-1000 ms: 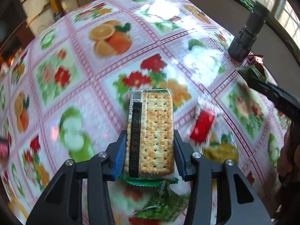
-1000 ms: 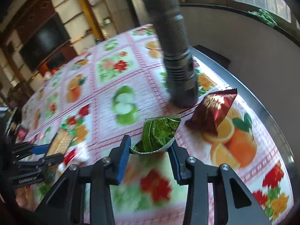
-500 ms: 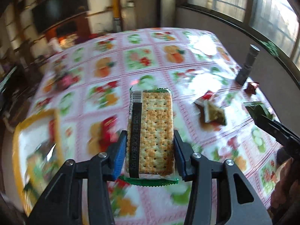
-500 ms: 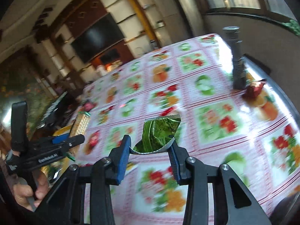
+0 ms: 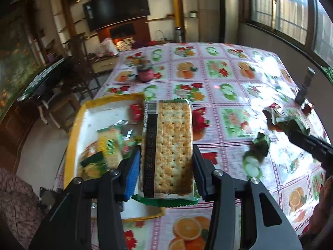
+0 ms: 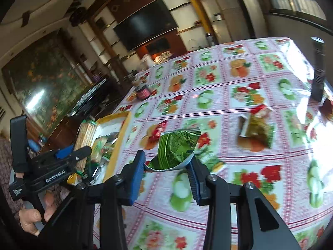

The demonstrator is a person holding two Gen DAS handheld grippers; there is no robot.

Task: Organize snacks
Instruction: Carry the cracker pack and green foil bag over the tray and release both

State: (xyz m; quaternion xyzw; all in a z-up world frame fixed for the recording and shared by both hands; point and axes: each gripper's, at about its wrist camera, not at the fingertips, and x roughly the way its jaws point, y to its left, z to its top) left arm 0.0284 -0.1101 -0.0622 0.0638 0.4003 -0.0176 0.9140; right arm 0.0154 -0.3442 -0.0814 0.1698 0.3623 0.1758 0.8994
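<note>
Grippers: two; left gripper [image 5: 165, 170] clamps one cracker pack [image 5: 168, 145] above the tray's edge; right gripper [image 6: 166, 173] pinches one green packet [image 6: 177, 150] over the tablecloth [image 6: 249, 79].
Tray [image 5: 71, 137]: one, yellow-rimmed, holding several snack packs, count unclear.
Loose snacks: one green-and-red pair [image 6: 256, 127], blurred.
Around: one dark cylinder [image 6: 318, 70], one pink jar [image 5: 144, 75].

I note a clear-wrapped rectangular packet of golden crackers [image 5: 173, 145], green seal at its near end, clamped lengthwise and held above the near edge of the white yellow-rimmed tray [image 5: 72, 129]. That tray sits at the table's left edge and holds several packets. A crumpled green foil sachet [image 6: 177, 150] is pinched upright. Two loose wrappers [image 6: 256, 129] lie towards the table's right edge.
</note>
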